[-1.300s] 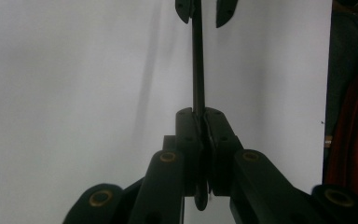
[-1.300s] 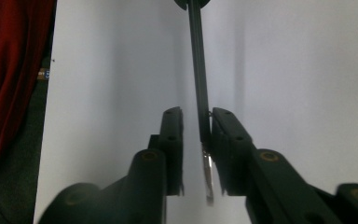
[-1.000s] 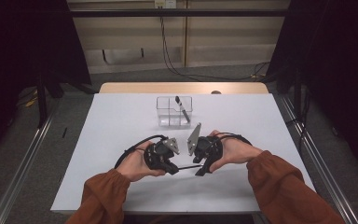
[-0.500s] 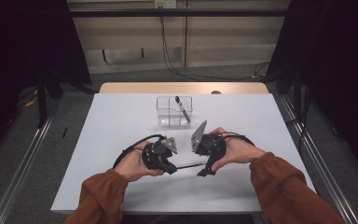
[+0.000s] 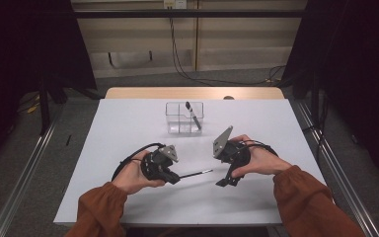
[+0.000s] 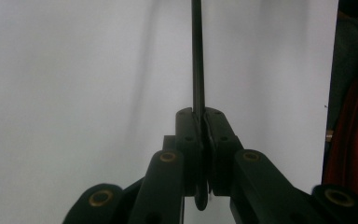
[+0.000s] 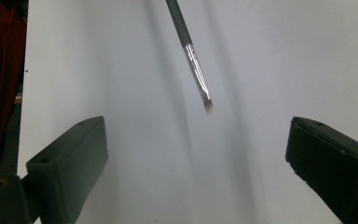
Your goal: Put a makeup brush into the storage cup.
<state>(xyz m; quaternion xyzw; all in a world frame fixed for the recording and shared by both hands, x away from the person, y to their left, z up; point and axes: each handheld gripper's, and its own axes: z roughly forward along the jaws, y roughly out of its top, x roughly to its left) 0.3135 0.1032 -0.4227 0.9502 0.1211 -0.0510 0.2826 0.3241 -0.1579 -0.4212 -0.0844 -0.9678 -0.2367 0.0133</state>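
Black jaws of the left gripper (image 5: 170, 177) are clenched on the dark handle of a thin brush (image 5: 196, 174), which in the left gripper view (image 6: 198, 60) runs straight up from between the pads over the white table. In the high view the brush sticks out level from that gripper toward the person's right, its pale metal tip pointing at the right gripper (image 5: 225, 181). The right gripper's jaws have just been opening and now stand wide apart, with nothing pressed between them; in the right gripper view the silver ferrule and tip of the brush (image 7: 196, 70) hang ahead of the jaws, between them but apart from both. Each gripper sits in a hand, left hand (image 5: 133, 174) and right hand (image 5: 256, 160), with rust-coloured sleeves coming in from the bottom edge. Farther back on the white table (image 5: 128, 118) stands a clear divided holder (image 5: 180, 121), well apart from both grippers, with a dark pen-like stick (image 5: 193, 114) leaning in its right-hand part.
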